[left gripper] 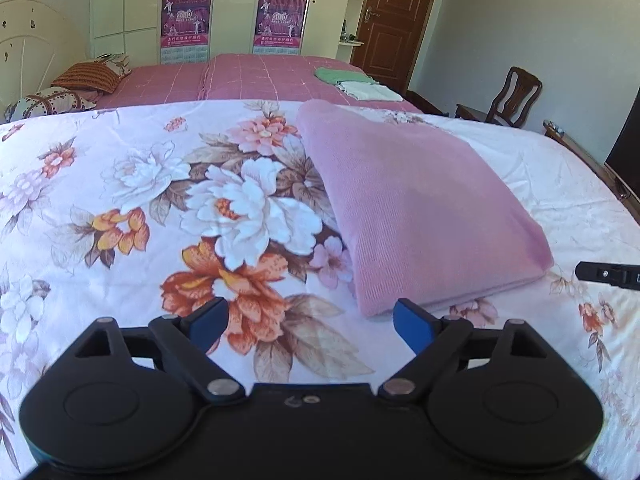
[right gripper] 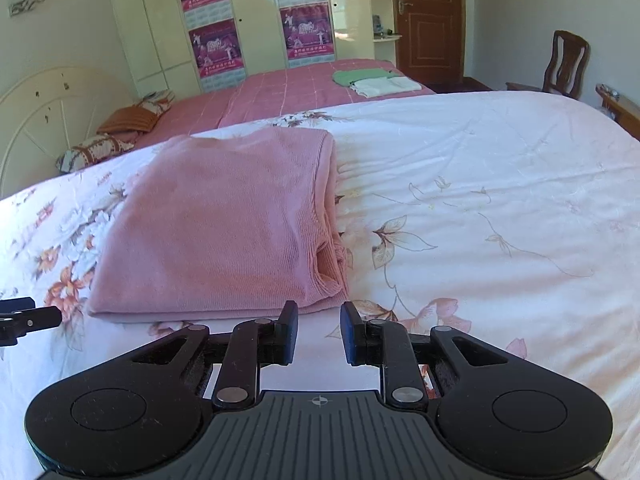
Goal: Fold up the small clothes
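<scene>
A pink knit garment (left gripper: 420,208) (right gripper: 216,232) lies folded into a thick rectangle on the floral bedspread (left gripper: 120,200) (right gripper: 500,184). My left gripper (left gripper: 310,314) hovers just off the garment's near left corner, jaws wide open with nothing between the blue pads. My right gripper (right gripper: 319,314) sits just short of the garment's near right corner, where stacked layers show. Its jaws stand a narrow gap apart and hold nothing. Each gripper's tip shows at the edge of the other's view: the right gripper (left gripper: 608,274) and the left gripper (right gripper: 24,316).
A second bed with a pink checked cover (left gripper: 260,76) (right gripper: 288,88) stands behind, carrying a folded green cloth (left gripper: 340,75) (right gripper: 360,76) and a white one (left gripper: 368,90) (right gripper: 384,86). Pillows (left gripper: 80,80) lie at its head. A wooden chair (left gripper: 516,96) (right gripper: 564,64) and a door (right gripper: 428,20) are at the back right.
</scene>
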Tool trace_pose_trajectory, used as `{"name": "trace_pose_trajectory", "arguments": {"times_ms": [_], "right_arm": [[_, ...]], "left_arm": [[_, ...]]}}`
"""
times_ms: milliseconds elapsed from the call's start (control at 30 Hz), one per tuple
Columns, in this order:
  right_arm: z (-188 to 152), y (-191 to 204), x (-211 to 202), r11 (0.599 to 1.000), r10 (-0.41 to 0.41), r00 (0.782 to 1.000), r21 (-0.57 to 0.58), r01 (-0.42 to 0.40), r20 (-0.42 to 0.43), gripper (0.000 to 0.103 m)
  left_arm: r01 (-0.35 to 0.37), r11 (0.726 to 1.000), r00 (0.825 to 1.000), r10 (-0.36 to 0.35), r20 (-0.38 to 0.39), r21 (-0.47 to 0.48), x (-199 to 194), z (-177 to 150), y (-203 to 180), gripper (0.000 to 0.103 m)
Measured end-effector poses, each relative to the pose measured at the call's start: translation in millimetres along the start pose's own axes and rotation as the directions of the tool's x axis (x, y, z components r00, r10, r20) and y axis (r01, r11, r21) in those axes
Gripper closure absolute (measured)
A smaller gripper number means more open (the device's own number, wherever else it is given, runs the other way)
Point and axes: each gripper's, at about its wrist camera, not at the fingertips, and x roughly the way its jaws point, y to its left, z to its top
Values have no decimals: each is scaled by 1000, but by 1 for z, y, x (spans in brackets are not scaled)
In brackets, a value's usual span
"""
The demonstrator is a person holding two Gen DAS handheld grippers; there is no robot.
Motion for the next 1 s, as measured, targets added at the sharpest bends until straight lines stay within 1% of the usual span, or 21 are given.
{"name": "trace_pose_trajectory", "arguments": {"times_ms": [133, 267, 367, 433, 467, 533, 567, 600, 633, 667, 700, 733, 767, 800, 833, 867, 933, 967, 1000], "right_arm": [[12, 3, 7, 999, 29, 999, -46, -28, 20, 81], [34, -2, 32, 996, 73, 997, -50, -72, 37, 81], [54, -3, 58, 991, 126, 991, -58, -123, 46, 81], [64, -2, 76, 987, 150, 988, -73, -146, 46, 81], [66, -2, 85, 985, 159, 987, -77, -156, 35, 81], [66, -2, 107, 981, 162, 987, -106, -163, -16, 81], [64, -3, 116, 978, 165, 986, -124, -168, -39, 81], [63, -5, 117, 974, 183, 982, -130, -186, -36, 81], [62, -9, 114, 971, 199, 980, -129, -201, -27, 81], [63, -14, 108, 968, 220, 975, -118, -221, -17, 81], [64, -23, 101, 967, 239, 971, -92, -237, 3, 81], [65, -34, 95, 965, 257, 966, -56, -255, 22, 77], [67, -44, 91, 964, 266, 963, -23, -266, 32, 38], [67, -55, 90, 959, 281, 958, 7, -282, 47, 6], [70, -67, 91, 946, 321, 946, 34, -323, 52, 6], [73, -75, 95, 935, 349, 937, 64, -349, 21, 7], [76, -90, 109, 899, 425, 905, 135, -417, -34, 17], [78, -96, 115, 876, 465, 884, 171, -450, -55, 27], [78, -99, 120, 863, 488, 870, 187, -469, -68, 31]], "left_arm": [[-14, 1000, 1000, 14, 17, 8, 16, 20, -8, 14], [-12, 1000, 999, 12, 46, 6, 35, 45, -19, 14], [-18, 1000, 998, 17, 55, 12, 56, 64, -27, 12], [-27, 1000, 999, 27, 34, 11, 73, 70, -28, 11], [-28, 1000, 1000, 28, 3, 15, 86, 71, -28, 8], [-37, 998, 996, 42, -79, 59, 109, 69, -30, 4], [-47, 997, 995, 52, -82, 62, 111, 71, -29, 0], [-44, 997, 994, 50, -94, 65, 110, 75, -29, 1], [-37, 997, 995, 43, -87, 69, 104, 79, -29, 3], [-23, 997, 998, 27, -63, 68, 96, 81, -29, 8], [2, 998, 999, 0, -46, 59, 90, 83, -26, 10], [29, 999, 998, -27, -53, 44, 90, 85, -23, 11], [52, 998, 996, -50, -69, 24, 92, 86, -18, 15], [77, 997, 993, -77, -85, 5, 96, 87, -14, 16], [108, 994, 989, -109, -98, -15, 101, 87, -11, 17], [148, 988, 982, -153, -114, -45, 106, 87, -6, 20], [230, 965, 958, -247, -146, -124, 117, 85, 1, 20], [260, 952, 946, -286, -156, -163, 122, 83, 4, 20], [284, 937, 934, -318, -164, -204, 127, 81, 8, 18]]}}
